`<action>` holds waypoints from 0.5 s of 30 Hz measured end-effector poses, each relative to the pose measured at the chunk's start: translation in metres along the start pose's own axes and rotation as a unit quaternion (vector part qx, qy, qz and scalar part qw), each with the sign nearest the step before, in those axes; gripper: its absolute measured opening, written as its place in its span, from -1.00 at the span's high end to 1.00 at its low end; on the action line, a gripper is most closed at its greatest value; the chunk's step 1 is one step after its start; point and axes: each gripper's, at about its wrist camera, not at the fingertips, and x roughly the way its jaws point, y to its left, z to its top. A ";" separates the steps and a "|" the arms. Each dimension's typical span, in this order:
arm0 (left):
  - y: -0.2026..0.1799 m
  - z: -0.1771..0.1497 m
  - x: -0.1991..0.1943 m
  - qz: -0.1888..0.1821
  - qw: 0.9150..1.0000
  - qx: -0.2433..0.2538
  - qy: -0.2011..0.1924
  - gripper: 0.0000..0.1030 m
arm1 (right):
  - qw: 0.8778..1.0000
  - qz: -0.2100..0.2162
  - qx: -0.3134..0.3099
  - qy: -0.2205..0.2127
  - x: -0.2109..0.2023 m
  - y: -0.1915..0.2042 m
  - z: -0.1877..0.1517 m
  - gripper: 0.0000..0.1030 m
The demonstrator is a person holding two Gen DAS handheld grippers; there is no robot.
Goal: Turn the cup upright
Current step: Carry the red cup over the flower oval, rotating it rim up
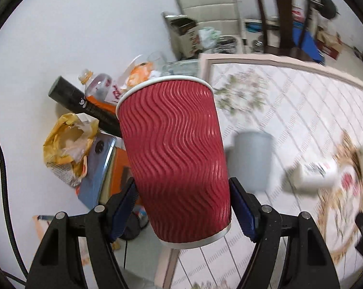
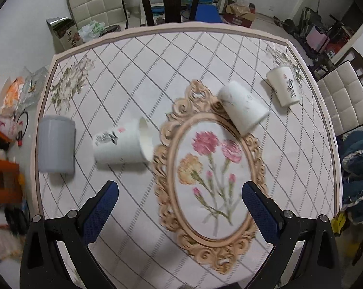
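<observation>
In the left wrist view my left gripper (image 1: 182,207) is shut on a red ribbed paper cup (image 1: 174,154), held in the air over the table's left edge with its wide rim up and tilted slightly left. In the right wrist view my right gripper (image 2: 180,200) is open and empty above the flowered tablecloth (image 2: 133,55). A grey cup (image 2: 56,144) stands upside down near the left edge; it also shows in the left wrist view (image 1: 252,159). Three white cups lie on their sides: one at centre left (image 2: 121,144), one at centre (image 2: 242,108), one at far right (image 2: 283,85).
Clutter lies on the floor left of the table: a yellow bag (image 1: 68,142), a black tube (image 1: 82,103), a plastic bottle (image 1: 97,86), an orange box (image 2: 5,180). A dark wooden chair (image 1: 284,16) and padded chairs (image 2: 342,101) stand around the table.
</observation>
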 end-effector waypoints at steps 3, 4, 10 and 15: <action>-0.038 -0.021 -0.018 -0.013 0.999 0.038 -0.001 -0.41 | 1.000 -0.003 -0.005 0.007 0.006 -0.026 -0.016 -1.00; -0.048 -0.019 -0.015 -0.018 0.999 0.045 0.001 -0.41 | 1.000 -0.006 -0.005 0.011 0.009 -0.036 -0.021 -1.00; -0.134 -0.069 -0.023 -0.076 0.992 0.094 0.035 -0.41 | 0.999 -0.035 0.010 0.040 0.035 -0.106 -0.053 -1.00; -0.200 -0.099 -0.014 -0.110 0.984 0.121 0.068 -0.41 | 0.996 -0.066 0.034 0.058 0.053 -0.161 -0.071 -1.00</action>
